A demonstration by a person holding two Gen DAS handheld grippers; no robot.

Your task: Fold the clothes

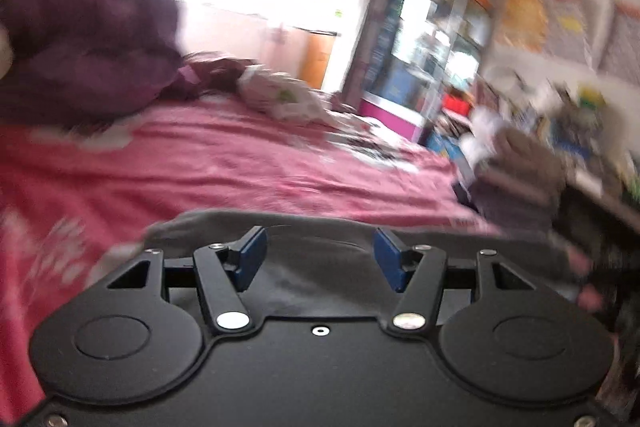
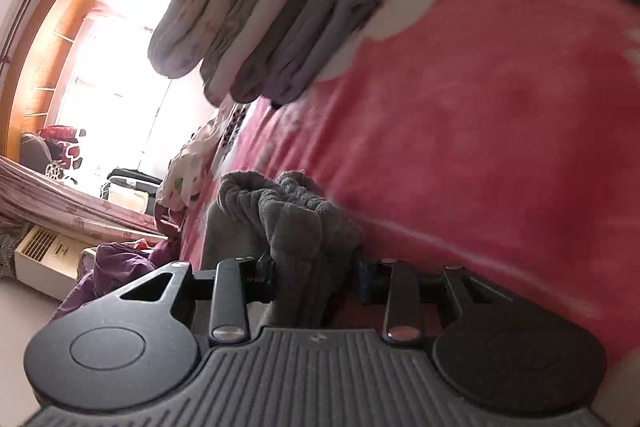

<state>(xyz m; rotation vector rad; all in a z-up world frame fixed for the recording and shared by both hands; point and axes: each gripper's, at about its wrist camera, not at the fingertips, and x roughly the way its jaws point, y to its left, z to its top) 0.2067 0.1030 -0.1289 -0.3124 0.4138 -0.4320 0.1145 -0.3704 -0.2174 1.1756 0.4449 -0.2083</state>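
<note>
Grey fleece garment (image 2: 288, 223) sits bunched and clenched between the blue pads of the right tool (image 2: 316, 275), its folds rising just ahead of the fingers over the pink bedspread (image 2: 500, 131). That view, rolled steeply sideways, also takes in a stack of folded clothes (image 2: 264, 11) resting on the bed beyond the garment, a small floral piece (image 2: 184, 179) near the bed edge, and a purple heap (image 2: 116, 267) lower down by the floor.

From the left wrist, much blurred, the left tool (image 1: 320, 259) has its blue pads (image 1: 252, 259) spread wide and grasps nothing; a dark grey cloth (image 1: 316, 267) lies flat on the bedspread (image 1: 224, 163) under and between them. Only this view shows the purple bedding pile (image 1: 80, 59) at the far left, the floral piece (image 1: 280, 95) farther along the bed, and the cluttered shelving (image 1: 432, 39) against the wall. Whether the dark cloth is part of the fleece garment cannot be told.
</note>
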